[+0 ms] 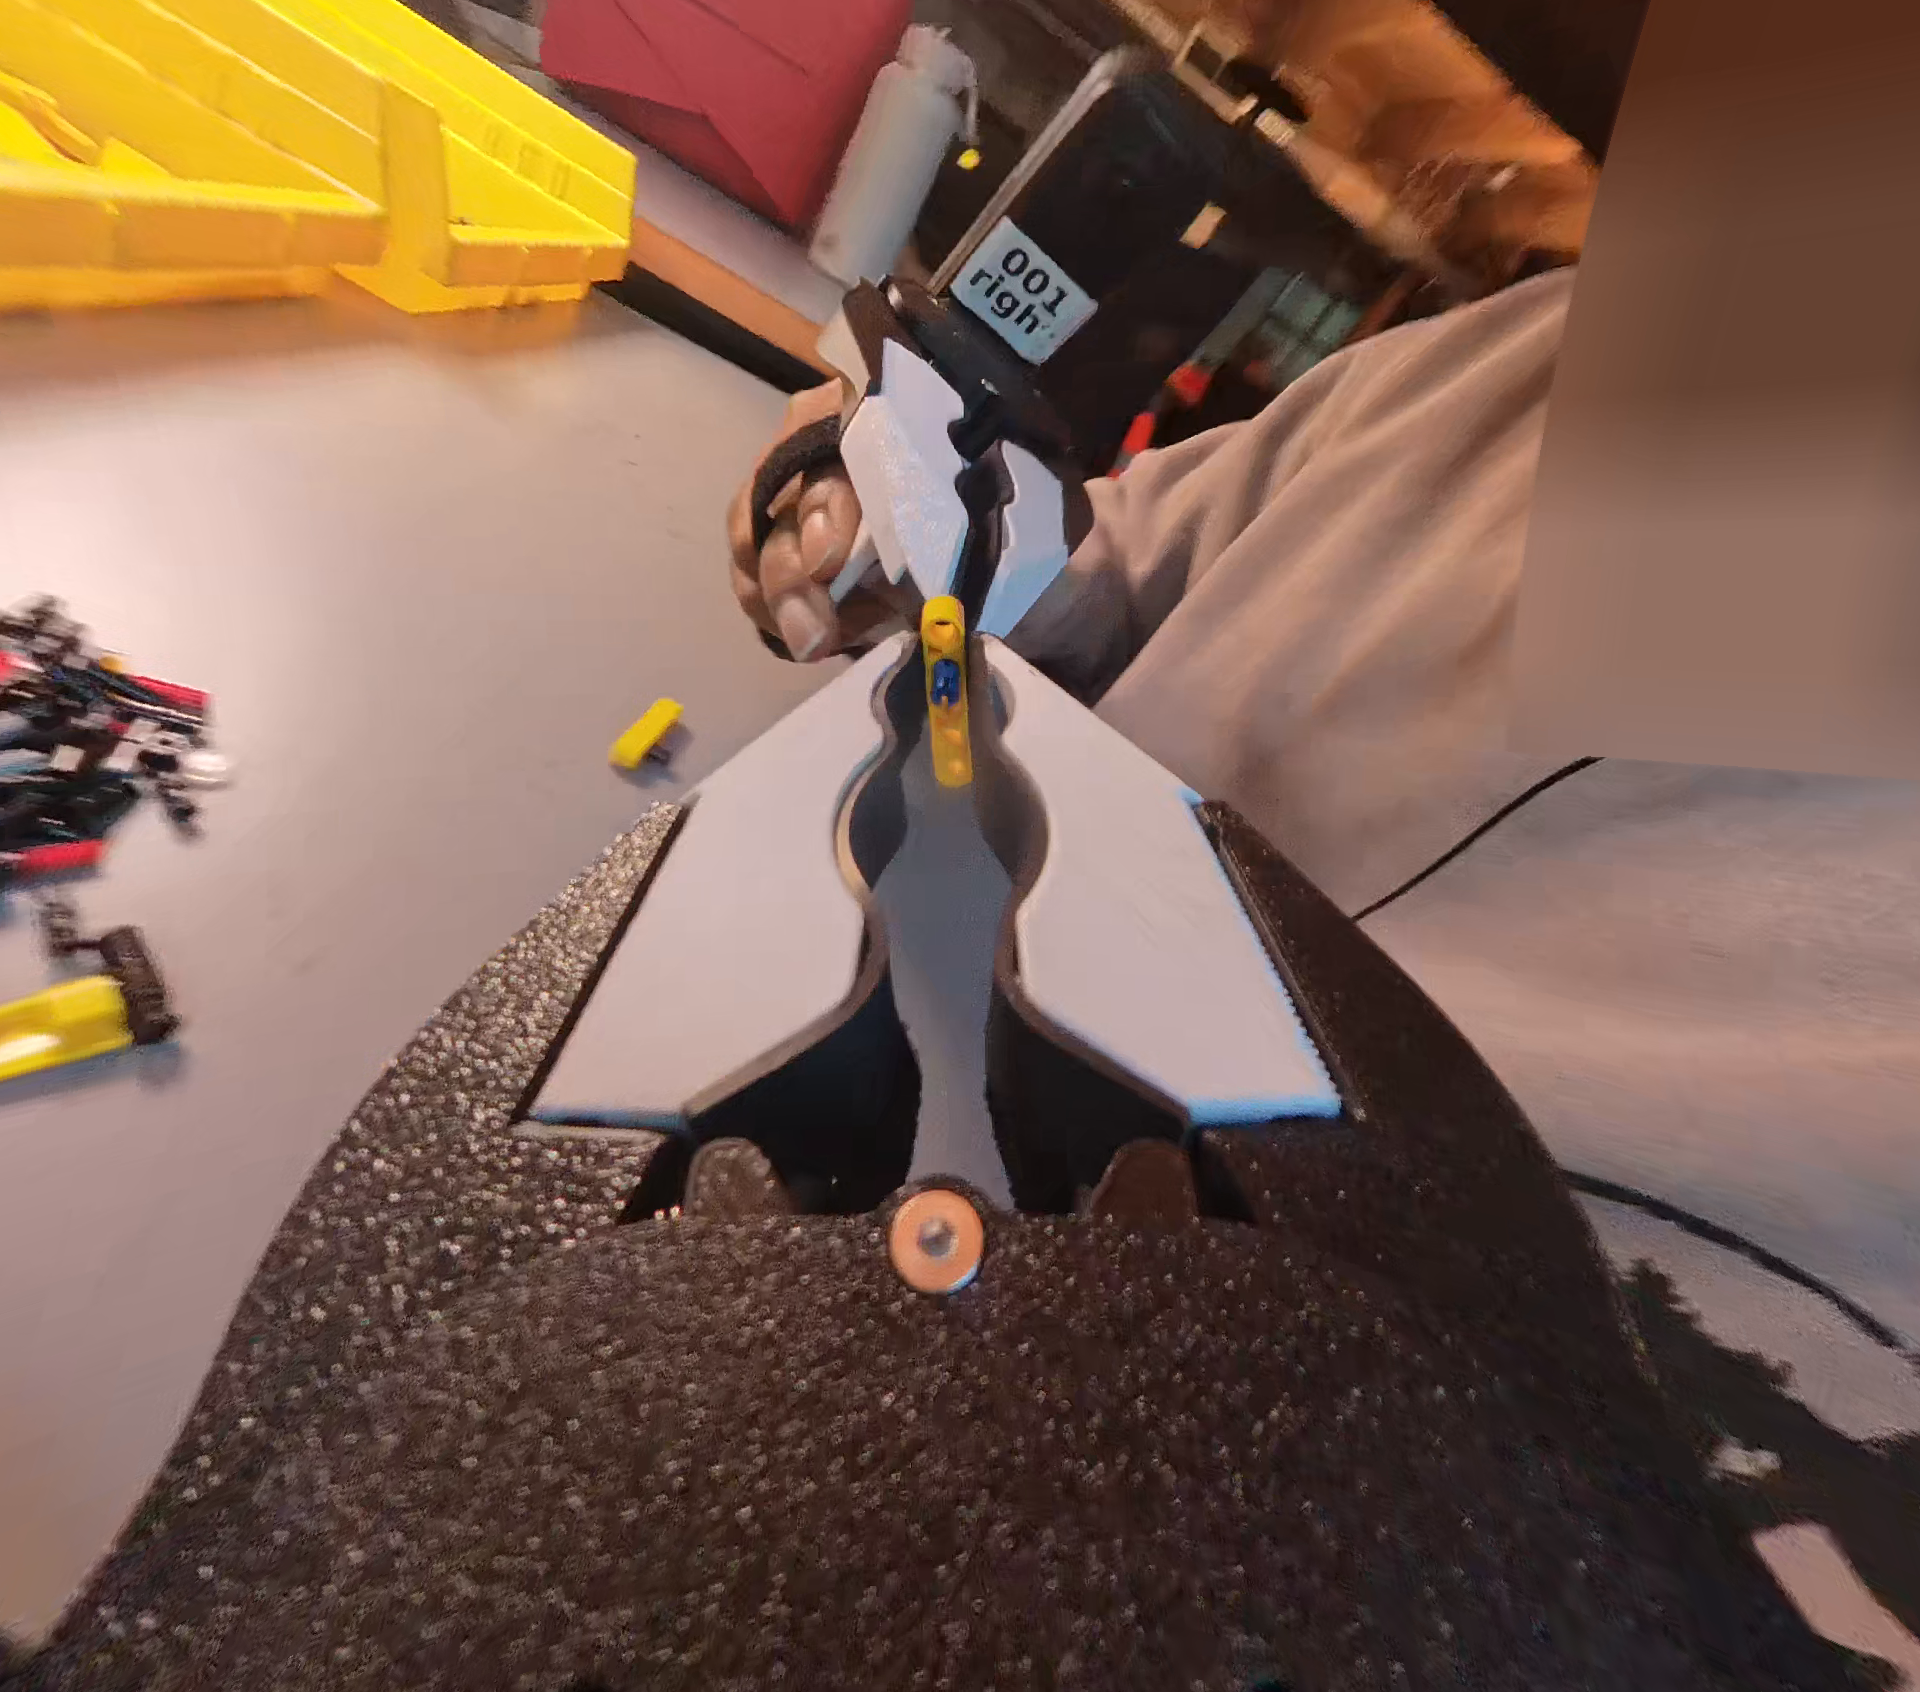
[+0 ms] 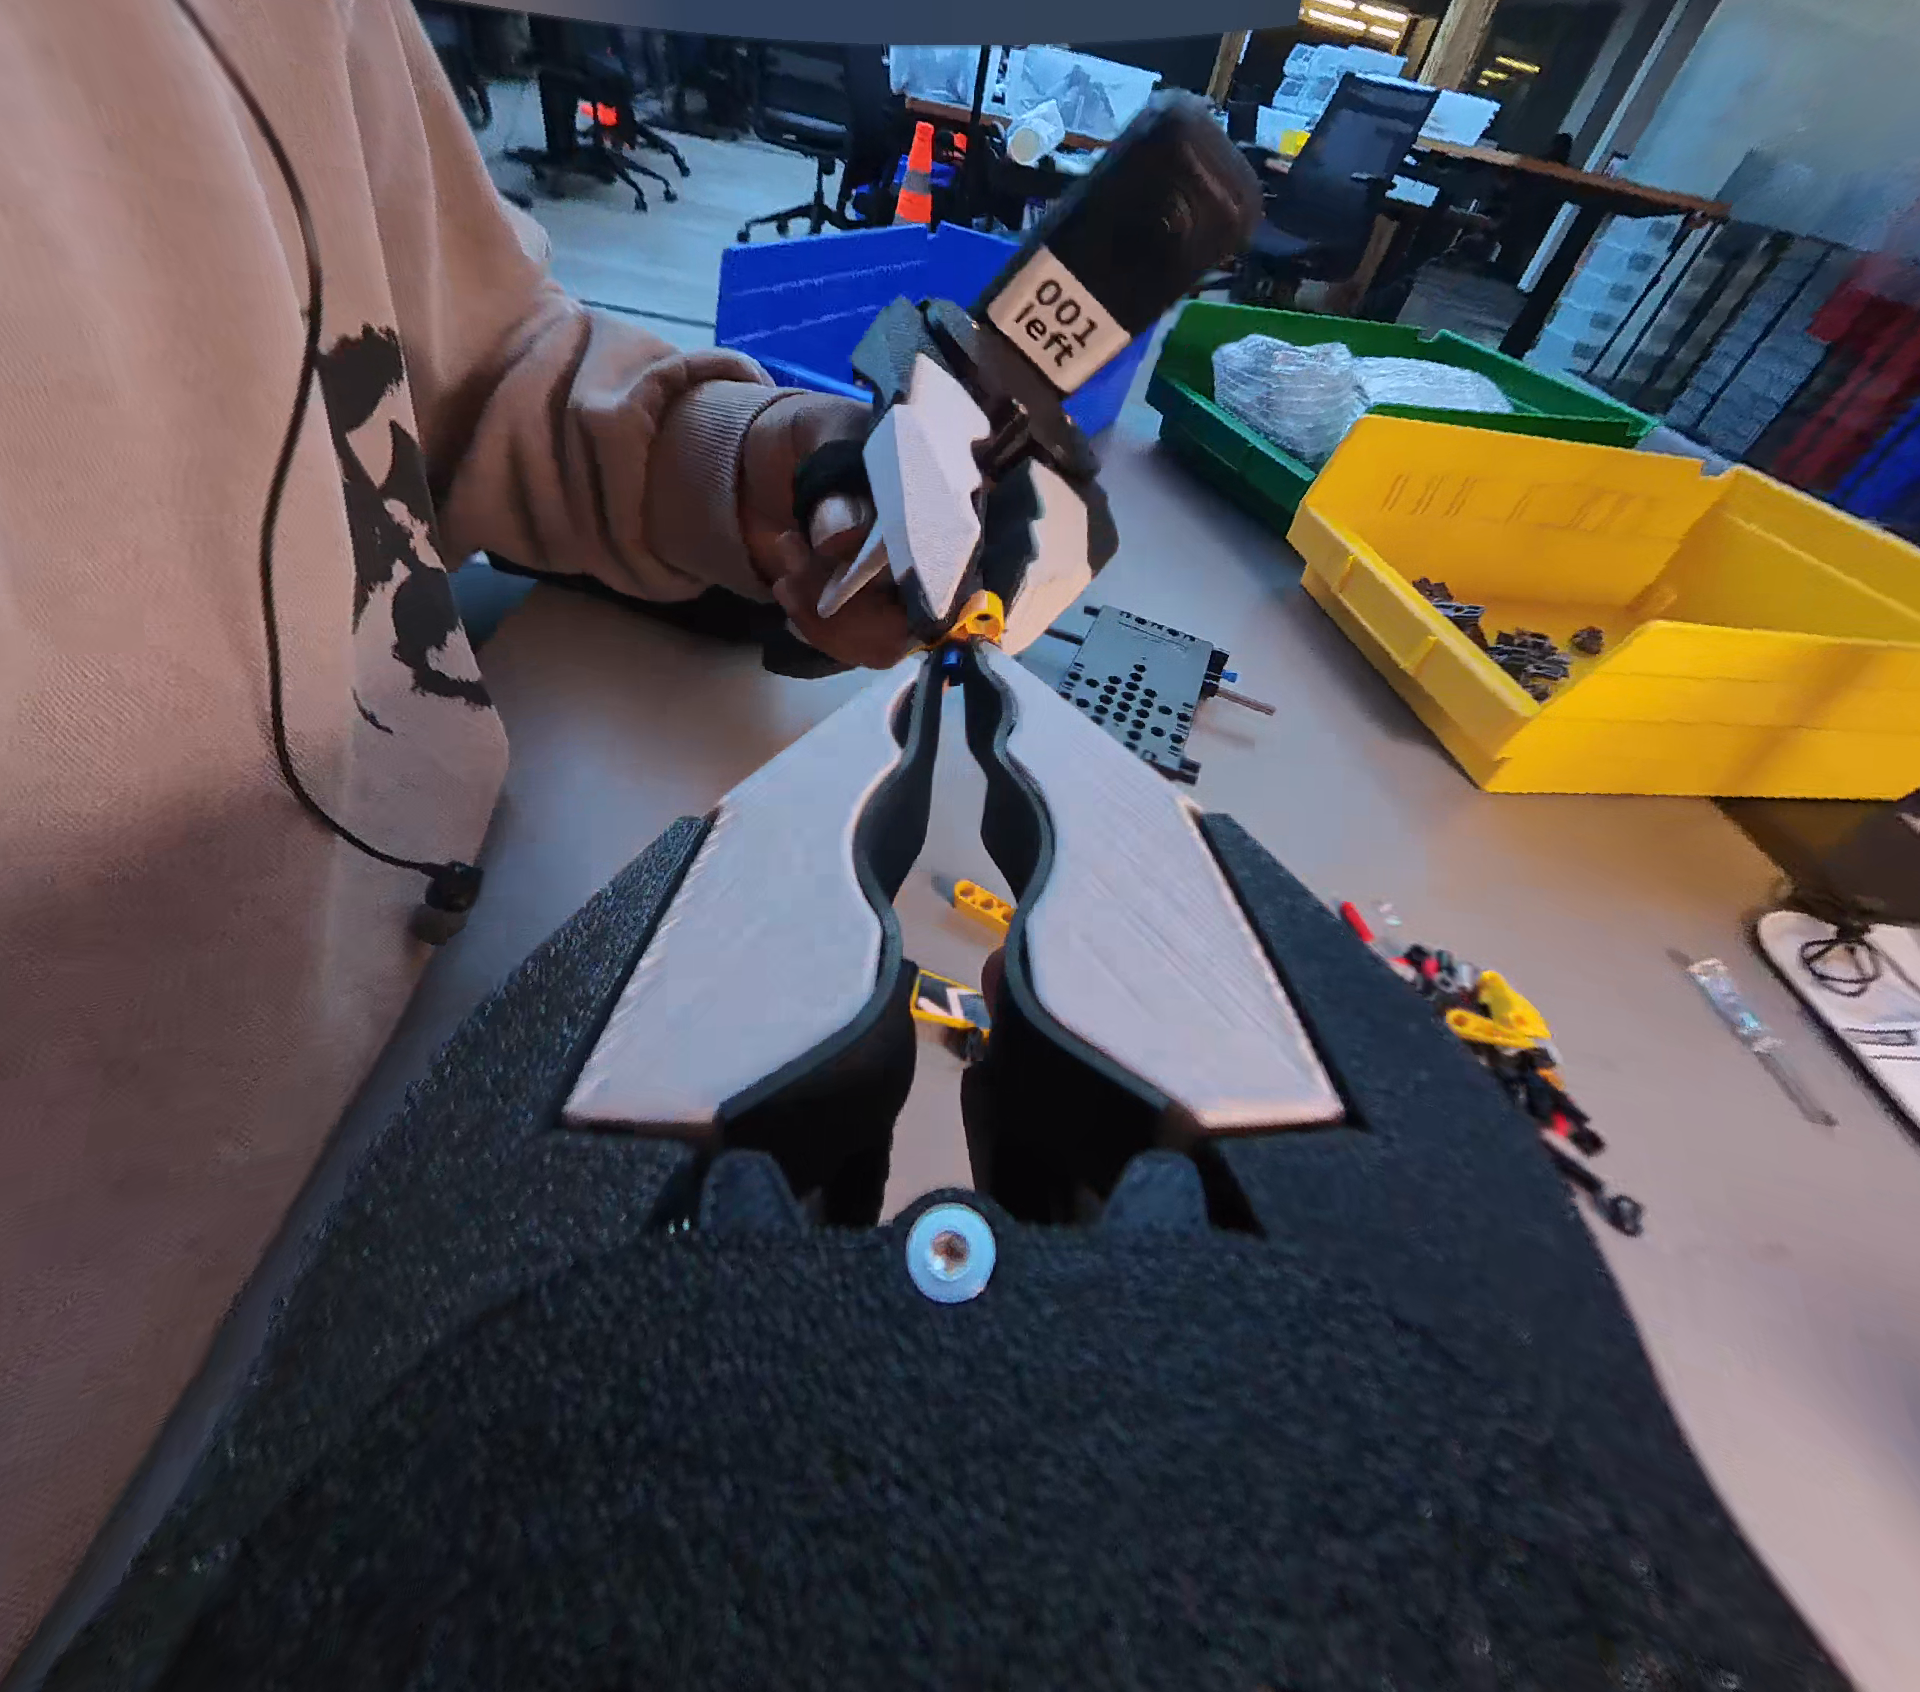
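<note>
Yellow beam (image 1: 948, 707), holed, with a blue pin (image 1: 943, 684) set in it: held upright at 12 o'clock between the closed tips of the left gripper (image 1: 948, 655). The right gripper (image 1: 951, 593), tips meeting from above, is closed on the blue pin. Both are raised above the grey table (image 1: 416, 551). Loose parts (image 1: 94, 759) at 9 o'clock; yellow bin (image 2: 1621, 603) at 2 o'clock in the right wrist view.

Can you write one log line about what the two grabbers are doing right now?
left gripper: shut on yellow plastic holed beam | right gripper: shut on small blue pin in that beam | both above grey table
</note>
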